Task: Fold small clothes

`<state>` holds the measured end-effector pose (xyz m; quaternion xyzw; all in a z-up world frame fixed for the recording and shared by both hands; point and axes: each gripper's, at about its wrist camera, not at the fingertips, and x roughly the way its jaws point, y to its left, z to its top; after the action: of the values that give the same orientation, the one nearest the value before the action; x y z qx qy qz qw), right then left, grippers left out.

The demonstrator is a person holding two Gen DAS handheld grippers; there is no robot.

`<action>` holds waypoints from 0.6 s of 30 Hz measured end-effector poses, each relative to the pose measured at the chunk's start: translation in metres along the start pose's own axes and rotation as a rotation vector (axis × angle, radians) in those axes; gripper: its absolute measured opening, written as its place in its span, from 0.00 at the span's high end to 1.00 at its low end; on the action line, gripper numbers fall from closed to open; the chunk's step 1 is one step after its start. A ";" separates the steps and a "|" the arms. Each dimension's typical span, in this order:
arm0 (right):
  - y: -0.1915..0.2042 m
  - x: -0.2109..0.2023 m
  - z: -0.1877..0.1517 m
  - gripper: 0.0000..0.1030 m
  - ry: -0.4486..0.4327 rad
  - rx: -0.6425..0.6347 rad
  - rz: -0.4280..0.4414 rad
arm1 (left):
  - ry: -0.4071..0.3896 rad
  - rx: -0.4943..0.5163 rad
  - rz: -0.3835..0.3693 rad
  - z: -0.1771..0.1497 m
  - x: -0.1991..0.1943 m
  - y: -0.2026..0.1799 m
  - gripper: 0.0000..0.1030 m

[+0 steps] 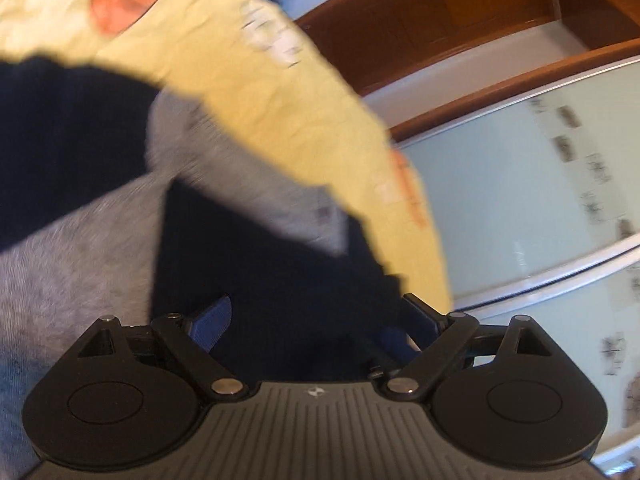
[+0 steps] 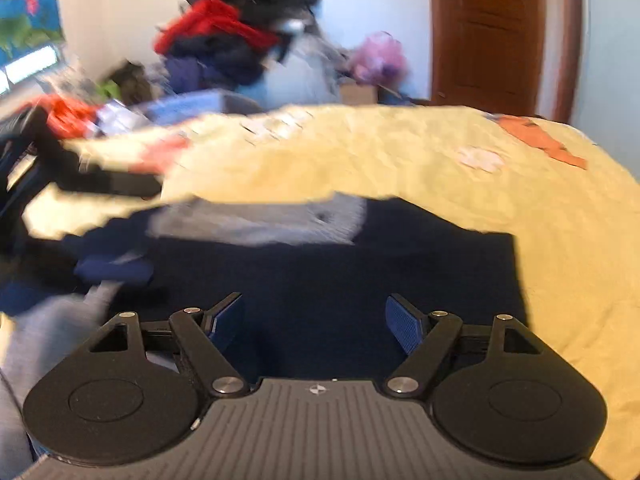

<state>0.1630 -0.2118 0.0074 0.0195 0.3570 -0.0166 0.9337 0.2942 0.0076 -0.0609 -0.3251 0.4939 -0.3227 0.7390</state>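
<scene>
A small navy and grey garment (image 1: 260,264) lies spread on a yellow bed sheet (image 1: 240,80). In the left wrist view my left gripper (image 1: 316,320) hovers just over the garment's navy part, open, with its blue pads (image 1: 212,320) wide apart and nothing pinched between them. In the right wrist view the same garment (image 2: 320,264) fills the foreground, with a grey patch (image 2: 272,220) at its far side. My right gripper (image 2: 316,304) is also open over the navy cloth, and its pads (image 2: 404,328) are free of fabric. Both views are blurred by motion.
A heap of clothes (image 2: 232,32) and a blue bin (image 2: 192,106) stand beyond the bed sheet (image 2: 440,160), and a purple bundle (image 2: 378,60) sits near a brown door (image 2: 488,32). Frosted sliding doors (image 1: 500,200) and a wooden cabinet (image 1: 440,12) lie to the right.
</scene>
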 end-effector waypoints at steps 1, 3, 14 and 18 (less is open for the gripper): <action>0.001 0.009 -0.002 0.25 0.037 -0.018 -0.015 | -0.037 0.014 -0.048 -0.002 -0.002 0.009 0.11; -0.003 0.009 -0.017 0.24 0.037 -0.029 -0.021 | -0.067 -0.013 -0.089 -0.001 -0.007 0.019 0.11; 0.047 -0.028 -0.030 0.08 -0.001 -0.172 0.066 | -0.648 -0.385 -0.106 -0.043 -0.267 0.156 0.00; 0.075 -0.057 -0.044 0.06 -0.028 -0.186 0.155 | -0.874 -0.553 -0.032 -0.053 -0.365 0.231 0.00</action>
<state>0.0947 -0.1334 0.0148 -0.0399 0.3412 0.0885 0.9350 0.1697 0.4244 -0.0712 -0.6202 0.2010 -0.0254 0.7578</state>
